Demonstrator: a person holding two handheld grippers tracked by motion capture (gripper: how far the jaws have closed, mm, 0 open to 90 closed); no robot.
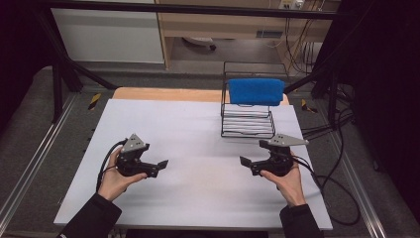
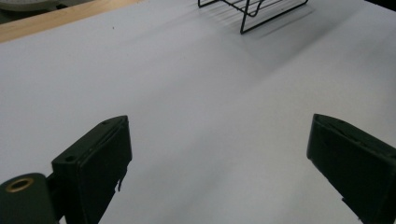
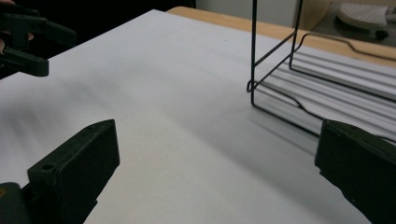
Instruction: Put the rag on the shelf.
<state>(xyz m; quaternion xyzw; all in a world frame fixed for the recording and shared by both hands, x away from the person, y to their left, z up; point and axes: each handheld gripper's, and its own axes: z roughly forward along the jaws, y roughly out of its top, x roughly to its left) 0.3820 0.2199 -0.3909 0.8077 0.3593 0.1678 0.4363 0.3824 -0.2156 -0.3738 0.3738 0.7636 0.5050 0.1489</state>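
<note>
I hold both grippers low over the white table top (image 1: pixel 198 148), pointing inward toward each other. My left gripper (image 1: pixel 158 167) is open, its black jaws wide apart with bare table between them (image 2: pixel 217 135). My right gripper (image 1: pixel 247 166) is open too, nothing between its jaws (image 3: pixel 219 140). In the right gripper view the left gripper (image 3: pixel 56 51) shows at the upper left. A black wire rack (image 1: pixel 247 121) stands at the back right of the table, with a blue cloth (image 1: pixel 255 90) draped over its top bar. Its lower corner shows in the left gripper view (image 2: pixel 243 29) and its frame in the right gripper view (image 3: pixel 253 56).
A wooden strip (image 1: pixel 163 94) runs along the table's far edge. Cables (image 1: pixel 337 193) trail off the right side near the rack. Dark frame posts (image 1: pixel 58 84) stand beyond the far corners. Open white surface lies between the two grippers.
</note>
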